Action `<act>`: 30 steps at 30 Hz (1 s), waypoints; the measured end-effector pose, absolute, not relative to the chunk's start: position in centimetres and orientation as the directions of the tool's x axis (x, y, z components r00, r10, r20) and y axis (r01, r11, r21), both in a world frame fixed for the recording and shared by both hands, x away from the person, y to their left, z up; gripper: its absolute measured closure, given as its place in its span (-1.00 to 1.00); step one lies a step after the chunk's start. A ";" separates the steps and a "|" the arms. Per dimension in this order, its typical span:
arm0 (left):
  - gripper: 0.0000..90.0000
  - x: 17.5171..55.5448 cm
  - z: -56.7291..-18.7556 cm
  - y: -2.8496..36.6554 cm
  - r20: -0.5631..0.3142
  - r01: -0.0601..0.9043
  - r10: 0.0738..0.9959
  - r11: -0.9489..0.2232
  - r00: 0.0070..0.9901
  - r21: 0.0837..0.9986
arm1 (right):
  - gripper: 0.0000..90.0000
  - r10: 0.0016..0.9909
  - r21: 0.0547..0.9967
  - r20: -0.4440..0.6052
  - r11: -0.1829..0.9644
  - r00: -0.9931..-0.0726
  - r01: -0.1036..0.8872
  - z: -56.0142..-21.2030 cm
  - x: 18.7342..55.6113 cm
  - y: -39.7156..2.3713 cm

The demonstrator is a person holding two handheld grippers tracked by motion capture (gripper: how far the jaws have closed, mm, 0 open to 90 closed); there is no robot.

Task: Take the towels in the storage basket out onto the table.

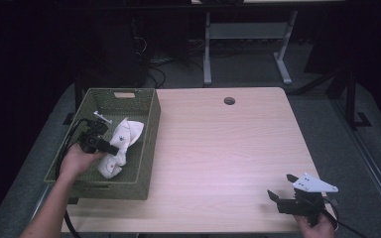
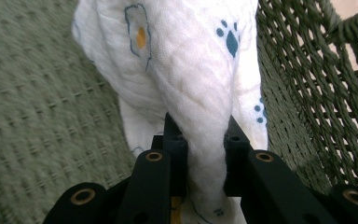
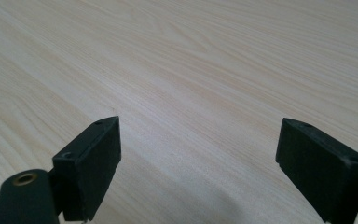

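the cloth (image 1: 120,145) sits inside the green basket (image 1: 149,144) at the counter's (image 1: 218,148) left edge, bunched against the basket's right wall, with one fold standing up above the rim. it is white, printed with small paw and flower marks.

your left gripper (image 1: 99,141) is inside the basket and clenched on the cloth. in the left gripper view the fingers (image 2: 235,154) pinch a gathered ridge of fabric (image 2: 200,84); the rest billows out beyond them. the grip takes a fold, not the whole piece.

your right gripper (image 1: 297,196) rests near the counter's front right corner, well apart from the basket. its fingers (image 3: 91,158) stand wide apart with bare wood between them, grasping nothing.

handling judgement: the cloth looks light, soft and limp. it will not hold a shape; whatever hangs outside the pinch will trail and swing. it should not be fragile, and the weave looks coarse enough not to slip readily from the pads. the risk is the woven basket wall: a trailing corner could drag or catch on the rim as it comes out.

where to hold: the present pinch on a thick gathered fold seems sound for lifting. for spreading or folding, you would likely want a hem or corner; none can be told apart in the bunch at present.
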State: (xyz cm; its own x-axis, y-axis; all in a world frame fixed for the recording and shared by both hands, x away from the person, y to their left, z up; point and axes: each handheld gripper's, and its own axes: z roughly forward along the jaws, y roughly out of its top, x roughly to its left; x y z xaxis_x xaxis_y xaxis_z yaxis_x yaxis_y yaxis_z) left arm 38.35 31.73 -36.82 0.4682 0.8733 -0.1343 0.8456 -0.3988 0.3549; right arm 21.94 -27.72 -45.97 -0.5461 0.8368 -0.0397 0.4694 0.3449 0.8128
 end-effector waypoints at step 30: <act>0.71 36.9 -30.7 34.1 -0.342 0.790 0.817 -0.208 0.465 0.576 | -0.70 0.841 0.823 -0.037 0.331 -0.539 0.461 -45.6 21.9 -27.9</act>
State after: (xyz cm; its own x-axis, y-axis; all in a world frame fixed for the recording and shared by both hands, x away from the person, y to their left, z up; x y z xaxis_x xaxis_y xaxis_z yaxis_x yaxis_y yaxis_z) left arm 36.89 34.12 -30.68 0.4648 0.8167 -0.3420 0.7901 -0.2083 0.5765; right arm 21.89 -27.90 -45.61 -0.5392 0.8414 -0.0367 0.4611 0.3314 0.8231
